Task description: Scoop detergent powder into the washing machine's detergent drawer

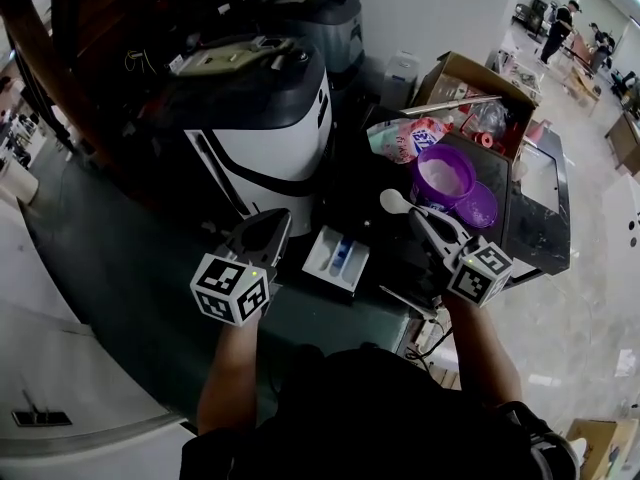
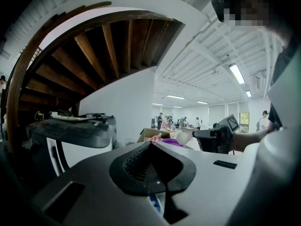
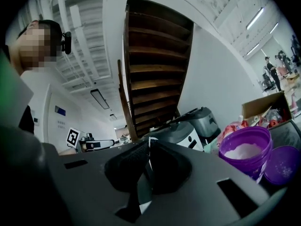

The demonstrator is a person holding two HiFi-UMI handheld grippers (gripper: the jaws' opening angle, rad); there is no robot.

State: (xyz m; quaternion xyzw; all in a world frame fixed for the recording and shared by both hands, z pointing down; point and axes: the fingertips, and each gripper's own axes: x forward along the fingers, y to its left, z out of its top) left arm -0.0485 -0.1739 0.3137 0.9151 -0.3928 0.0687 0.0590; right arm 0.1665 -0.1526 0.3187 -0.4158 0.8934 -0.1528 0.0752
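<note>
down and to the left of the right gripper (image 1: pixel 424 222) sat the open detergent drawer (image 1: pixel 337 258); that gripper's jaws pinched the white scoop (image 1: pixel 392 200), handle along them, bowl pointing drawerward. left gripper (image 1: pixel 262 236), closed on nothing, hung just beside the drawer's other side.

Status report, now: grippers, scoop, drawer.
Left gripper shut, empty, beside drawer. Right gripper shut on white scoop, between purple tub and drawer. Drawer open, nothing seen in the way.
</note>
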